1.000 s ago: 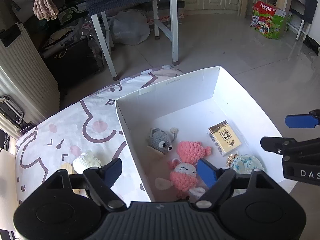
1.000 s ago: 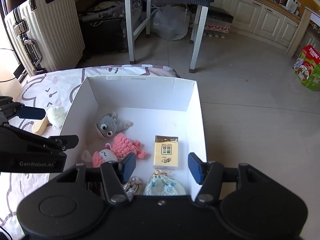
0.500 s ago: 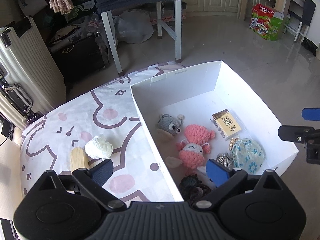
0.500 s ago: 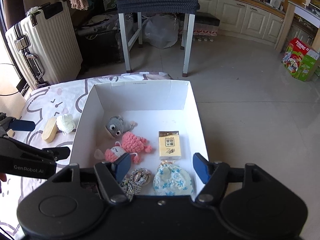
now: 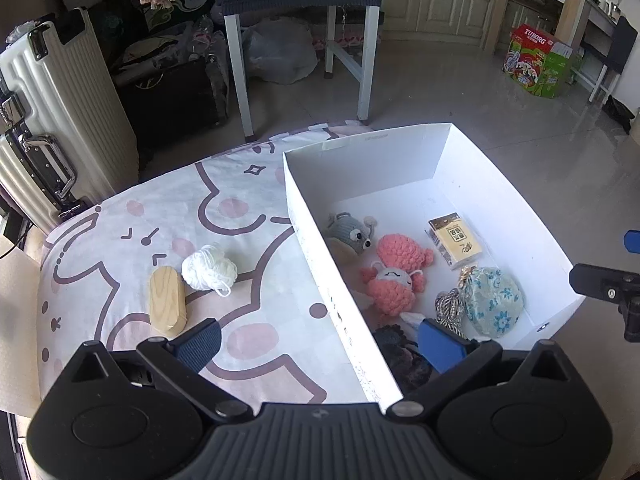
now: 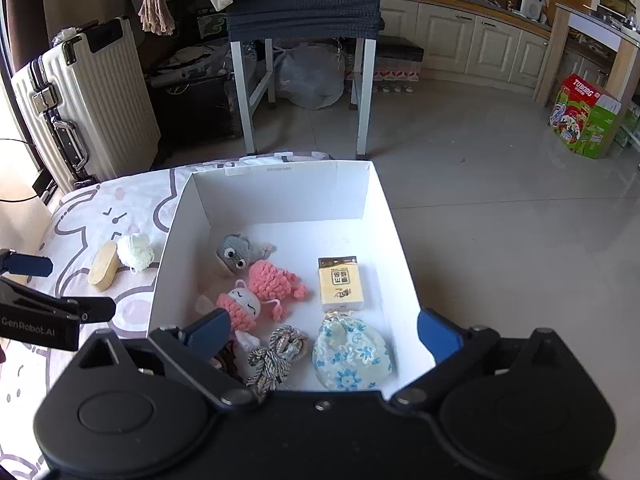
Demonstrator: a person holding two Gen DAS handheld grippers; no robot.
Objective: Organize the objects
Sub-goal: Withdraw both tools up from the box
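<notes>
- The white box (image 6: 280, 196) sits on the patterned cloth (image 5: 248, 208) at its right side, likely as the collecting place, since most small things already lie inside it.
- Inside lie the floral pouch (image 6: 351, 354), pink crochet toys (image 6: 260, 292), grey knitted mouse (image 6: 236, 254), yellow packet (image 6: 340, 284) and braided cord (image 6: 280, 350).
- 2 things remain outside on the cloth, touching each other: the wooden block (image 5: 167, 300) and white yarn ball (image 5: 209, 270); by my reading these go in next.
- The left gripper (image 5: 318, 342) hangs wide and empty astride the box's left wall; the right gripper (image 6: 324, 330) is wide and empty over the box's near end.
- Only the left view shows a dark crochet piece (image 5: 400, 354) clearly; the right view shows the box floor squarely.
</notes>
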